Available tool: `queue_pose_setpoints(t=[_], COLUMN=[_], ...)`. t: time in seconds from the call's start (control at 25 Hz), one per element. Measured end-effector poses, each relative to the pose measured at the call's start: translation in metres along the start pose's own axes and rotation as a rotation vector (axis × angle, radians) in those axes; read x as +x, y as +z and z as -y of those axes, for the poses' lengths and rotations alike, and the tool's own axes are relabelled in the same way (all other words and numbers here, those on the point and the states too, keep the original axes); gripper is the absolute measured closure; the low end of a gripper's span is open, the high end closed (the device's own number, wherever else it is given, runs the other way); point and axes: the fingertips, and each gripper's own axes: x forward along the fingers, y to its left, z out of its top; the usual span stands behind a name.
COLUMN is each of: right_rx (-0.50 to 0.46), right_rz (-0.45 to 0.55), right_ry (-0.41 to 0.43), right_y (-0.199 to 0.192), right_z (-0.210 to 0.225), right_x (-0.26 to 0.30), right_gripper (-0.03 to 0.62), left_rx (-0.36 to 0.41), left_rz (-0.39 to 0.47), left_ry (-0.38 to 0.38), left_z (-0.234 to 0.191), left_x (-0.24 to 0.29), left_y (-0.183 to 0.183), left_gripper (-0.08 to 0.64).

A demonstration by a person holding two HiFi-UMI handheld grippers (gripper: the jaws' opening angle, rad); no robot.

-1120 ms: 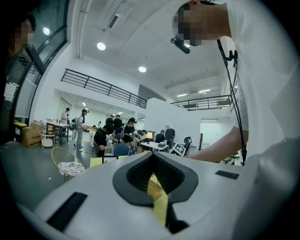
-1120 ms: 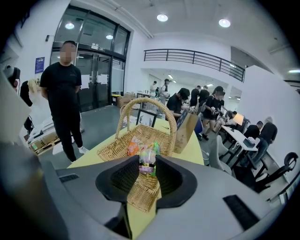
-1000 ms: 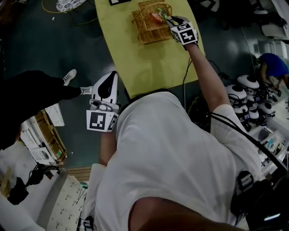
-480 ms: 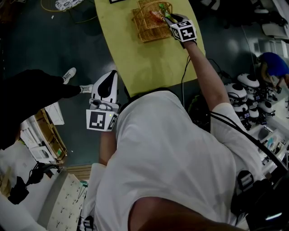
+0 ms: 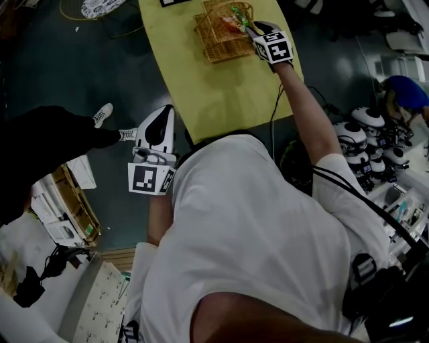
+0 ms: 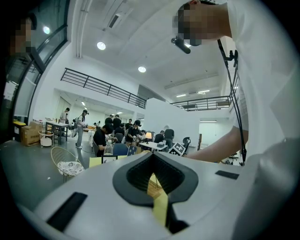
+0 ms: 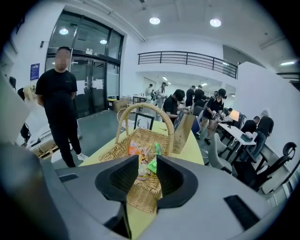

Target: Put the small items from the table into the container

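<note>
Nearest the person's body, the left gripper (image 5: 164, 114) is held level beside the torso, off the worktop's edge. Its jaws are together with nothing in them. Beyond it lies the yellow worktop (image 5: 201, 87), bare along its near part. At the far end the right gripper (image 5: 249, 28) is angled downward and clamped on a small snack packet (image 5: 233, 17), which is clear with orange and green print. It holds the packet above the wicker basket (image 5: 213, 41), beside the arched handle (image 7: 149, 108). Behind the basket stands a brown paper bag (image 7: 183, 133).

The step in hand looks like the drop into the basket. To do it well, carry the packet over the basket's open middle, clear of the handle and rim. Lower it inside and only then part the jaws, so it cannot catch on the weave or slide out onto the worktop.

Compared with a second earlier, the right gripper and packet sit slightly farther over the basket. The left gripper has not shifted.
</note>
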Motion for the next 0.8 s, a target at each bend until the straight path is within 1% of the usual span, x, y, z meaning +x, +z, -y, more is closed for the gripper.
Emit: queue_pose_setpoints(t=[0.2,0.56,0.68,0.8], right_rx=[-0.007,-0.038,-0.046,-0.046], right_rz=[0.010,0.012,0.021,0.037], right_ry=[-0.020,-0.051,-0.068,-0.088], right_y=[0.006,0.005,0.009,0.016], right_z=[-0.017,-0.034,-0.041,-0.057], right_x=[-0.018,-0.056,-0.067,-0.079], right_gripper=[0.465,0.466,0.480,0.499], left_rx=[0.005,0.017,0.023,0.030], left_rz=[0.018,0.048,0.058,0.065], left_ry=[-0.016,-0.057,-0.073,-0.091], left_z=[-0.003,-0.001,-0.002,-0.008], left_x=[-0.021,-0.041,-0.050,-0.067], left_y=[0.004,0.010,0.013,0.014], left_gripper=[0.552,0.552,0.552,0.552])
